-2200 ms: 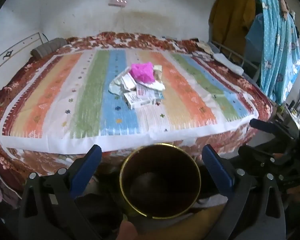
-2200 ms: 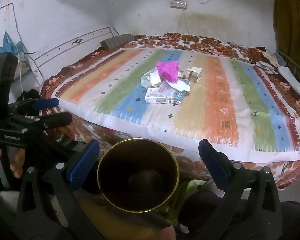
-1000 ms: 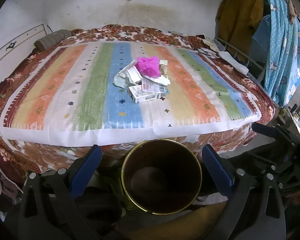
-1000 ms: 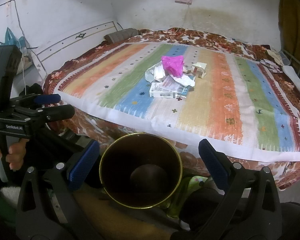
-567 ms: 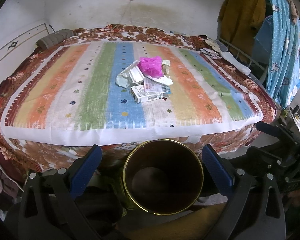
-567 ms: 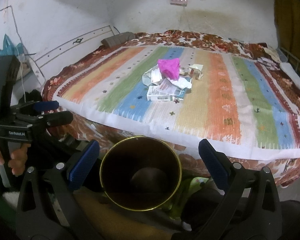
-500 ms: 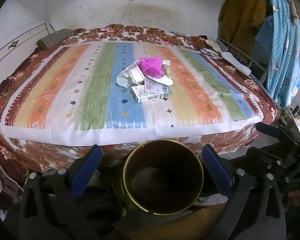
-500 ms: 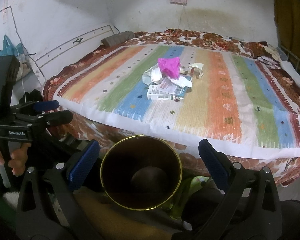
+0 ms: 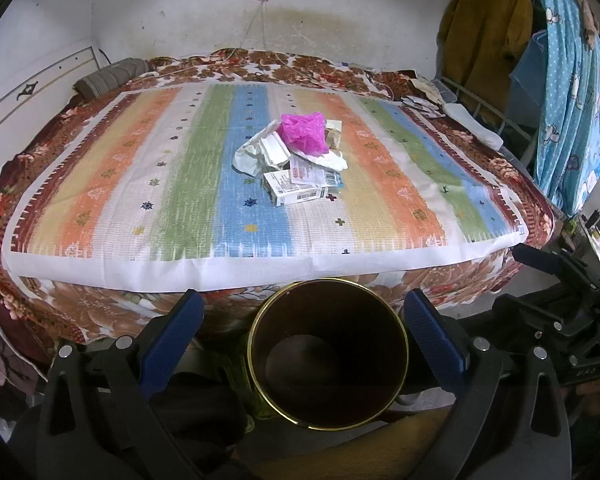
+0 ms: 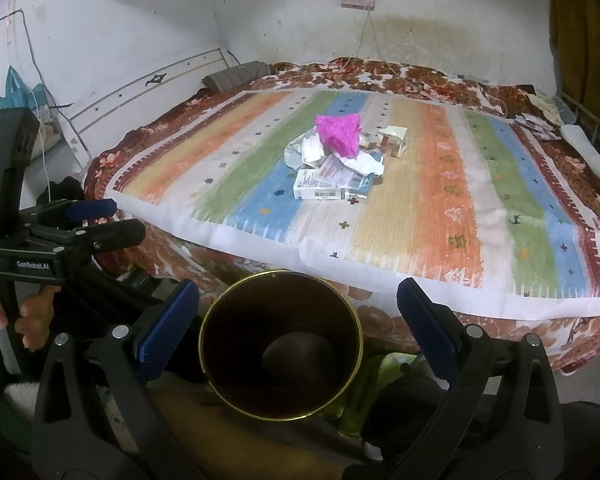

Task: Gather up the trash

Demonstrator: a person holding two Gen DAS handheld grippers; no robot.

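Both grippers, left gripper point(image 9: 300, 332) and right gripper point(image 10: 296, 320), spread wide, empty; bin point(image 9: 328, 364) below bed edge point(image 9: 236, 270); trash pile point(image 9: 296, 160) mid-bed.

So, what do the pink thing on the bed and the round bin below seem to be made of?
The pink thing: probably thin plastic film or tissue, since it is crumpled, slightly translucent and bright magenta. The bin: possibly metal or hard plastic, with a dark smooth inside and a shiny gold rim; the pictures leave this open.
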